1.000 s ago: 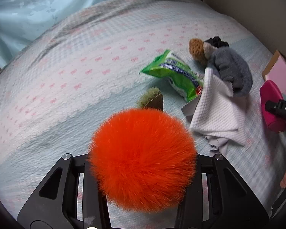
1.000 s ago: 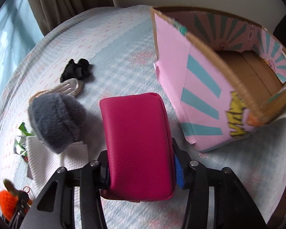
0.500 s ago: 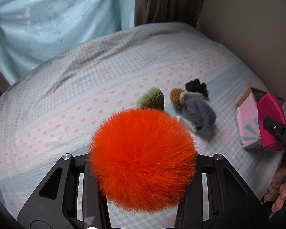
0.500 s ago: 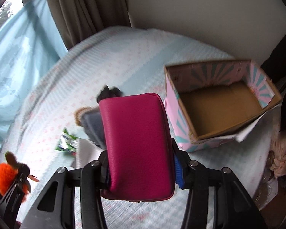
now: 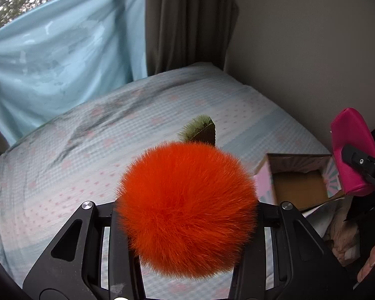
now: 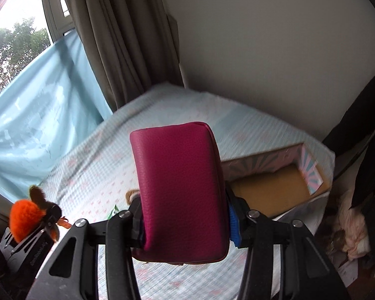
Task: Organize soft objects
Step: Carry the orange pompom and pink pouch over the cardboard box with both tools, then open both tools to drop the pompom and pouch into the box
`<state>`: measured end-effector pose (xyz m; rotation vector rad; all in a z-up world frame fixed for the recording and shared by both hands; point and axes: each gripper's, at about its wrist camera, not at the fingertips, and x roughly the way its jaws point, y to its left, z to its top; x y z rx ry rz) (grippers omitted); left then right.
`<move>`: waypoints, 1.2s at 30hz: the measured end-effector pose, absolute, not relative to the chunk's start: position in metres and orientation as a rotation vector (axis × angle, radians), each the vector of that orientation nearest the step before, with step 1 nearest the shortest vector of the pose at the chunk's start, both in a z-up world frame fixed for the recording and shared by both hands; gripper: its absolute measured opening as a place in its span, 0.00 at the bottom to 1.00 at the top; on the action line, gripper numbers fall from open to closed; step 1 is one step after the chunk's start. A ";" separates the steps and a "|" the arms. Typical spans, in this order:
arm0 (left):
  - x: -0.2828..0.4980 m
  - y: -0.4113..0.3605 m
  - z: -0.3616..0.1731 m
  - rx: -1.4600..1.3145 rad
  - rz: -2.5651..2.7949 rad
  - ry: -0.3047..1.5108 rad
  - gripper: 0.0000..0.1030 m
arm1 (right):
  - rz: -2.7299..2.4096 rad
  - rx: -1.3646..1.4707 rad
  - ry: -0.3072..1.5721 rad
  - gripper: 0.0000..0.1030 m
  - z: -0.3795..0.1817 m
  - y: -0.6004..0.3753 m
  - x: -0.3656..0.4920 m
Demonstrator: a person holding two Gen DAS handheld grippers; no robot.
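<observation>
My left gripper [image 5: 187,215] is shut on a fluffy orange pom-pom [image 5: 187,207] with a green furry leaf [image 5: 200,131], held high above the bed. It also shows in the right wrist view [image 6: 22,218]. My right gripper [image 6: 185,212] is shut on a magenta leather pouch [image 6: 180,187], also seen in the left wrist view [image 5: 350,150]. An open cardboard box with pink and teal sides [image 6: 275,187] sits on the bed's right edge, below and right of the pouch; it also shows in the left wrist view [image 5: 300,187].
The bed has a light blue checked sheet [image 5: 112,137]. A brown soft item [image 6: 131,195] and a green packet [image 6: 113,210] peek out beside the pouch. Brown curtains [image 6: 127,37], a wall and a blue drape [image 5: 62,62] stand behind. Clutter [image 6: 350,230] lies on the floor at right.
Both grippers have risen and tilted up, so the bed has dropped lower in both views. The soft items on the bed have slipped behind the held objects. The box now lies below both.
</observation>
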<state>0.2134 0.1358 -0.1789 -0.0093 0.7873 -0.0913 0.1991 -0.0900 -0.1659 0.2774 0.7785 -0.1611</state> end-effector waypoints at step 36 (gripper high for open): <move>0.362 -0.188 -0.386 0.151 -0.195 1.280 0.33 | -0.113 0.366 1.396 0.43 -0.382 -0.349 0.320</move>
